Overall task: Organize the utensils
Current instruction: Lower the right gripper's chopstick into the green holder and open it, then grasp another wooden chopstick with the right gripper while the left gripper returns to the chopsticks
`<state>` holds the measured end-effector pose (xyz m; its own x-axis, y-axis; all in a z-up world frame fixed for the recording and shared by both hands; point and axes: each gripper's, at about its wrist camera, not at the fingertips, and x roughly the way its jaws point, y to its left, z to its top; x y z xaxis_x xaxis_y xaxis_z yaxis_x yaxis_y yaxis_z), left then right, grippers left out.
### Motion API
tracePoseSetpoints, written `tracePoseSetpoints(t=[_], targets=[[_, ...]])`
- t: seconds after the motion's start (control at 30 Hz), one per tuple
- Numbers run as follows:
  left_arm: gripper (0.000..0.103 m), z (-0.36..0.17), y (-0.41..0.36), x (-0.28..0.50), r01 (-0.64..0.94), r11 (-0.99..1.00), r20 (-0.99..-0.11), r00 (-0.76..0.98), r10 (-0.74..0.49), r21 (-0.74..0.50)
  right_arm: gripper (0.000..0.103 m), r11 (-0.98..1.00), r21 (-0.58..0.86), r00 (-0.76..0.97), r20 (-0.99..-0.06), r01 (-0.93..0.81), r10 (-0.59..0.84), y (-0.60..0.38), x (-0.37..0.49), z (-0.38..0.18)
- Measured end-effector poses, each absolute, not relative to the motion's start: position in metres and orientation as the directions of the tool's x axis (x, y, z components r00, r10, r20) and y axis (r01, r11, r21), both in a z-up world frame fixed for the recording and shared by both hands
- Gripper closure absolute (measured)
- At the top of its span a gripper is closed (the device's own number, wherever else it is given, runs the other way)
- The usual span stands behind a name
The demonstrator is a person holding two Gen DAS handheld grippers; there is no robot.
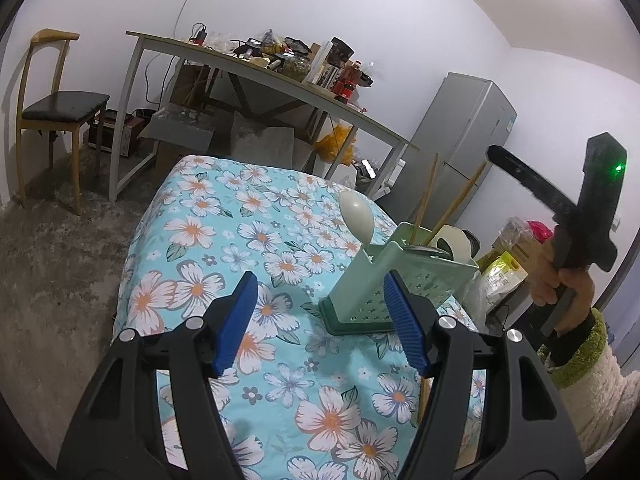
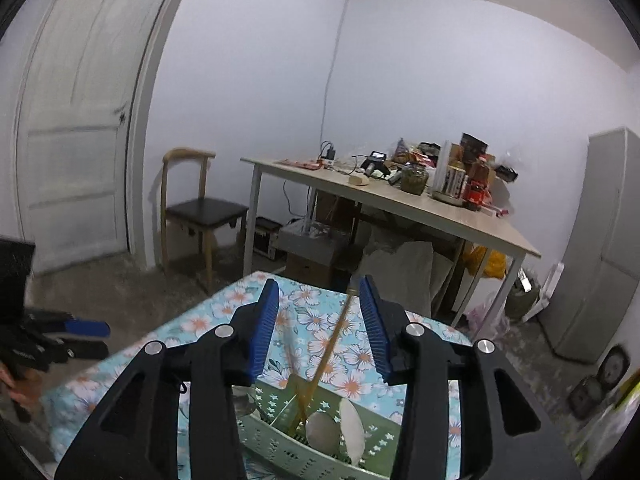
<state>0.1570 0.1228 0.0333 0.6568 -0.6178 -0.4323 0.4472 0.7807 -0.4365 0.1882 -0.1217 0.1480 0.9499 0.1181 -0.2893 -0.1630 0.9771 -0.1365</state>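
A pale green perforated utensil holder (image 1: pixel 404 284) stands on the floral tablecloth (image 1: pixel 224 240). Two wooden chopsticks (image 1: pixel 426 196) lean out of it, and a white spoon (image 1: pixel 356 212) sticks up from its side pocket. My left gripper (image 1: pixel 319 284) is open just in front of the holder, with nothing between its fingers. Another wooden stick (image 1: pixel 423 396) lies partly hidden under its right finger. My right gripper (image 2: pixel 319 284) hovers above the holder (image 2: pixel 280 432), open. A chopstick (image 2: pixel 332 344) rises between its pads without touching them. Two spoon bowls (image 2: pixel 352 424) rest inside.
A cluttered desk (image 2: pixel 440 216) stands behind, with boxes and bags beneath it. A wooden chair (image 2: pixel 200 208) is beside a white door (image 2: pixel 80 120), and a grey fridge (image 1: pixel 460 140) is at the right. A hand and fuzzy sleeve (image 1: pixel 576 344) hold the right gripper (image 1: pixel 504 160).
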Motion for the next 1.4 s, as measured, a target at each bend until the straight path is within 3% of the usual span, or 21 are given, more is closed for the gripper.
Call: tracePoseSetpoints(t=[0.23,0.4,0.83,1.4], targets=[[0.041,0.035,0.114,0.152,0.463,0.776,-0.437,0.645,-0.627,-0.429,0.060,0.994,0.059,0.949,-0.296,-0.092,0.105,-0.171,0.156,0.150],[0.040,0.036,0.107,0.149,0.478,0.768,-0.443,0.630,-0.638,-0.426,0.060,0.983,0.184,0.930,-0.361,0.002,0.065,-0.209,0.132,0.128],[0.039,0.035,0.068,0.137,0.543,0.743,-0.477,0.571,-0.668,-0.390,0.061,0.746,0.611,0.838,-0.529,0.265,0.136,-0.300,0.073,0.001],[0.038,0.004,0.003,0.110,0.631,0.685,-0.581,0.421,-0.696,-0.364,0.083,0.425,0.773,0.785,-0.586,0.470,0.198,-0.354,0.093,-0.124]])
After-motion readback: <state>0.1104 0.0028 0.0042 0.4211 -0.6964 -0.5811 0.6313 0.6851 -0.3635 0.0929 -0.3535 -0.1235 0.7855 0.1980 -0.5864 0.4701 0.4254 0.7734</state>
